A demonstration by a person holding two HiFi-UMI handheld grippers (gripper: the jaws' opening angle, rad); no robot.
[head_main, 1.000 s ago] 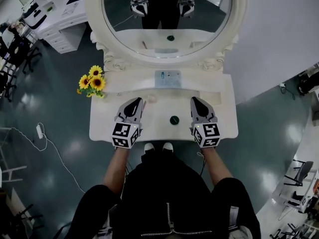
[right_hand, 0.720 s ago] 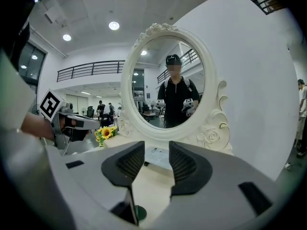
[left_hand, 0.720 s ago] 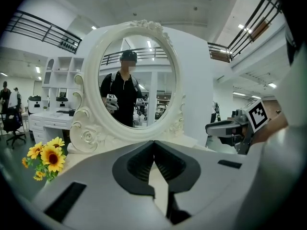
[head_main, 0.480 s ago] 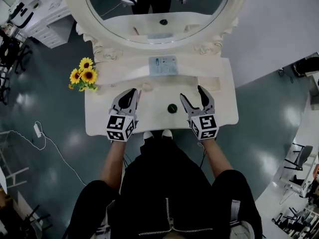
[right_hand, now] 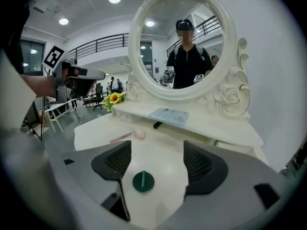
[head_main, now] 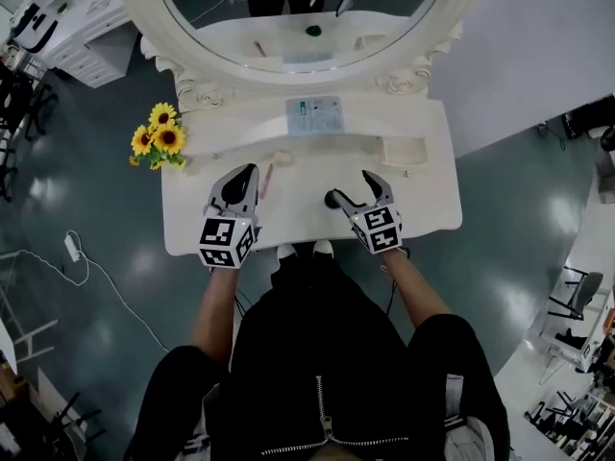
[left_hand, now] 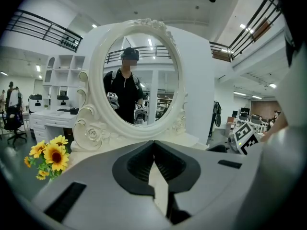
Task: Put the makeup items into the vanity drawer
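A small dark green round makeup item [head_main: 332, 198] [right_hand: 143, 181] lies on the white vanity top [head_main: 288, 221]. My right gripper [head_main: 352, 189] [right_hand: 157, 150] is low over it. Its jaws have just been opening and stand wide, with the green item between them, nearer the left jaw and untouched. A pink stick [head_main: 266, 179] [right_hand: 121, 137] and a pale round piece [head_main: 283, 158] [right_hand: 139, 134] lie further left. My left gripper [head_main: 247, 171] [left_hand: 153, 143] hovers beside them, shut and empty.
An oval mirror [head_main: 298, 17] stands at the back. A printed flat packet [head_main: 315, 115] [right_hand: 168, 115] lies on the raised shelf, with a small open box-like compartment [head_main: 404, 150] to its right. Sunflowers [head_main: 157, 140] [left_hand: 50, 157] sit at the left corner.
My right gripper went from shut to wide open and sank toward the table until its jaws flank the green item. The left gripper has hardly moved.
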